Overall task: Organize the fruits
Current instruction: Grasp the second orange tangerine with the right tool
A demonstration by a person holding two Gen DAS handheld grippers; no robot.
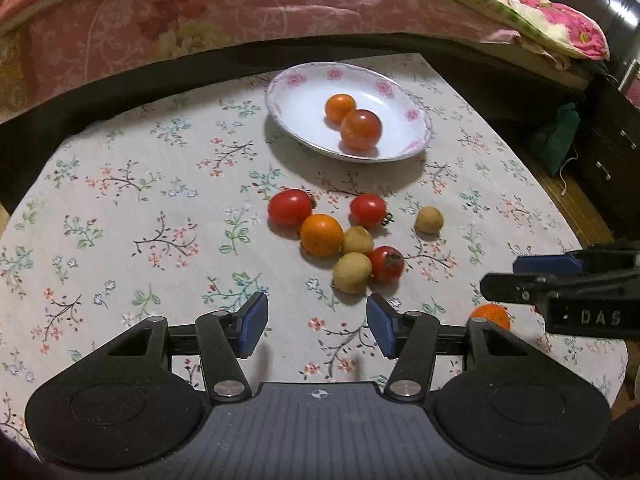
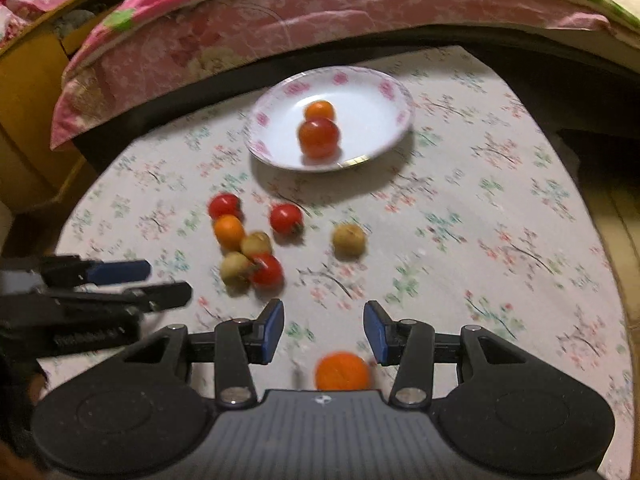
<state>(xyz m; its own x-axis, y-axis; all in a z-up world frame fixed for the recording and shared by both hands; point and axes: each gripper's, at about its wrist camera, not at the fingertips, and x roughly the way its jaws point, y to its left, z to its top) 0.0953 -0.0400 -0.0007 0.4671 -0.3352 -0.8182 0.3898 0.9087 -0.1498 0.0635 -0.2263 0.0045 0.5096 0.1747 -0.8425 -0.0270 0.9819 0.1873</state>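
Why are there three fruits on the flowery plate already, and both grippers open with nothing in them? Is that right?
Not quite. The plate holds two fruits, not three: a small orange one and a bigger orange-red one touching it, as the left wrist view shows clearly. The rest is right: the left gripper and right gripper are both open and hold nothing.

Left tongs (image 1: pixel 318 326) and right tongs (image 2: pixel 324 330) both gape wide, side by side, holding nothing.
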